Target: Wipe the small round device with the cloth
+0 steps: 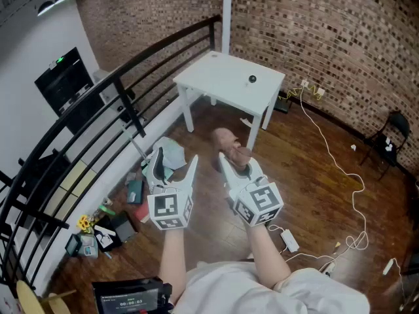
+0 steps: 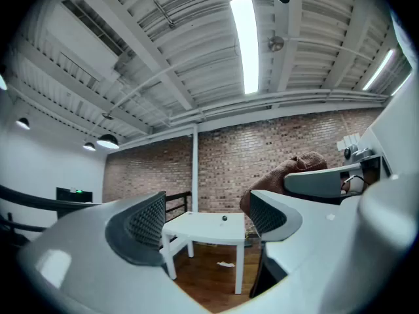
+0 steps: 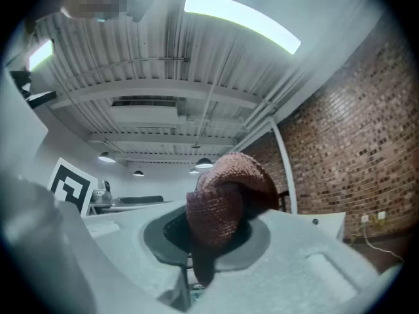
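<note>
Red-brown brick walls (image 1: 327,31) close off a loft room with a dark wooden plank floor (image 1: 314,175) and a black metal railing (image 1: 131,70) along one side. By the wall stands a white rectangular table (image 1: 222,77), and the small round dark device (image 1: 252,79) sits alone on its top, near the far right corner in the head view. It is well apart from both grippers, which the person holds out side by side over the floor, roughly level.

The left gripper (image 2: 206,221) has its jaws spread apart with nothing between them; the table and the device show through the gap in the left gripper view. The right gripper (image 3: 209,234) pinches a reddish-brown knitted cloth (image 3: 222,201) between its jaws. The cloth bunches up above the pads and a short end hangs below them. A thin white cable (image 1: 340,156) trails across the floor to the right, and assorted clutter (image 1: 131,195) lies at the foot of the railing.
</note>
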